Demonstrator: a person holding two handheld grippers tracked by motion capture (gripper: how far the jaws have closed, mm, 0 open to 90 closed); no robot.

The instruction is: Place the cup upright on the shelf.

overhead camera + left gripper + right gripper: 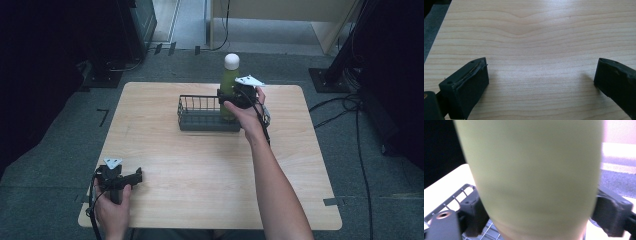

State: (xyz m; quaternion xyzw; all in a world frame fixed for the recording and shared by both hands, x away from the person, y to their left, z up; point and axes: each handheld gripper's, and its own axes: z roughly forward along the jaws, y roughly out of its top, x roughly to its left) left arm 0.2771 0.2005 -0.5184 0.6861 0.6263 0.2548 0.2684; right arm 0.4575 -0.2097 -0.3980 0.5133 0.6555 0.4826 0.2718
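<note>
At the near left corner of the wooden table [200, 165], the person's left hand [111, 207] holds the left gripper [134, 177] low over the bare board, pointing to the right. In the left gripper view its two black jaws stand wide apart with only wood grain between them, so this claw is released and carries nothing.

Farther right and toward the far edge of the table sits a dark wire basket [200, 117], its long side running left to right. A pale green bottle [229, 82] with a white rounded cap [231, 61] stands upright at the basket's right end; whether its base rests on the basket floor or hangs just above it cannot be told, since the hand and gripper cover the lower part.

The right hand [247, 117] reaches in from the near right, forearm stretched across the table, and holds the right gripper [231, 96] against the bottle's body, its grey three-cornered plate [249, 80] on top. In the right gripper view the green bottle [531, 177] sits between the two jaws, each pressed to one side of it, with the basket's wire rim [454, 200] below: this claw is grasping the bottle.
</note>
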